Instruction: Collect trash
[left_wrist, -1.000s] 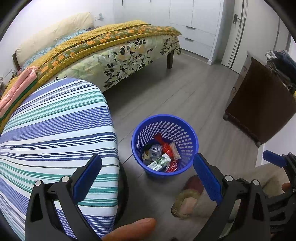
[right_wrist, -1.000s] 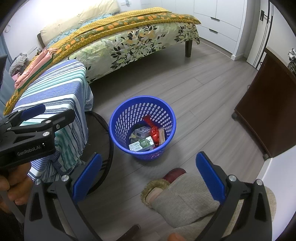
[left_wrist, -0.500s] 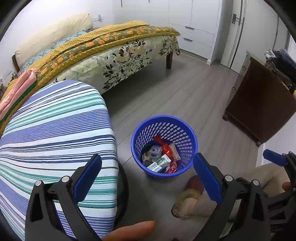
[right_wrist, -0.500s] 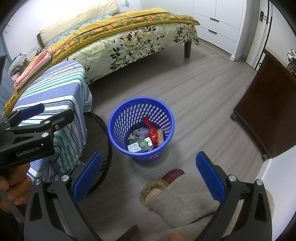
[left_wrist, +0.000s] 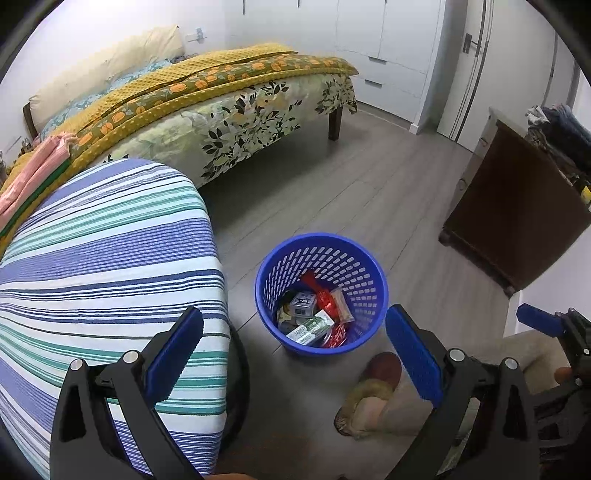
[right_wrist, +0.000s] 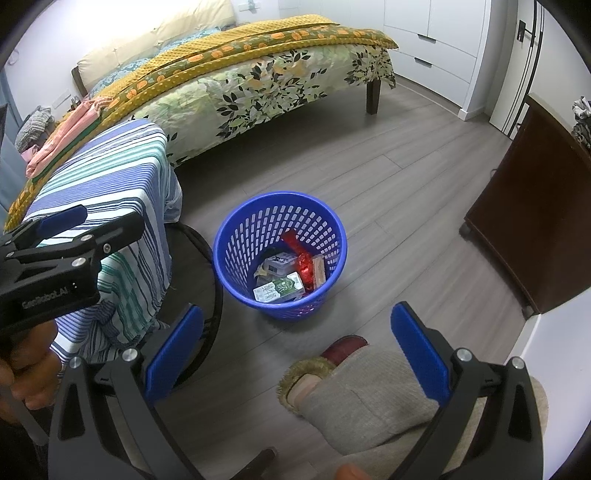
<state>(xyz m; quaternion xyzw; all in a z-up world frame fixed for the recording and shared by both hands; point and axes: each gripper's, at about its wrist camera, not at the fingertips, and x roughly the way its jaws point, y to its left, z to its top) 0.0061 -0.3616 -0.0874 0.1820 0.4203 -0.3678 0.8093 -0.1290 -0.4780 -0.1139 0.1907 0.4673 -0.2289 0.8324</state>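
Note:
A blue perforated waste basket (left_wrist: 360, 266) (right_wrist: 243, 251) stands on the grey wood floor. Inside lie a green-and-white carton (left_wrist: 311, 328) (right_wrist: 279, 290), a small white box (left_wrist: 303, 304), red wrappers (left_wrist: 325, 297) (right_wrist: 305, 264) and a tan bar (right_wrist: 318, 274). My left gripper (left_wrist: 293, 350) hovers open above and in front of the basket, nothing between its blue pads. My right gripper (right_wrist: 295, 349) is also open and empty, held nearer than the basket. The left gripper's body (right_wrist: 55, 258) shows at the left of the right wrist view.
A surface under a striped cloth (left_wrist: 103, 266) (right_wrist: 110, 184) stands left of the basket, a black hoop (right_wrist: 214, 295) at its base. Behind is a bed (left_wrist: 221, 110); a dark wooden cabinet (left_wrist: 517, 221) stands right. A person's slippered foot (left_wrist: 373, 391) (right_wrist: 321, 369) rests just before the basket.
Both views have shifted only slightly; the basket sits a touch lower and nearer in frame. Both grippers stay open and empty.

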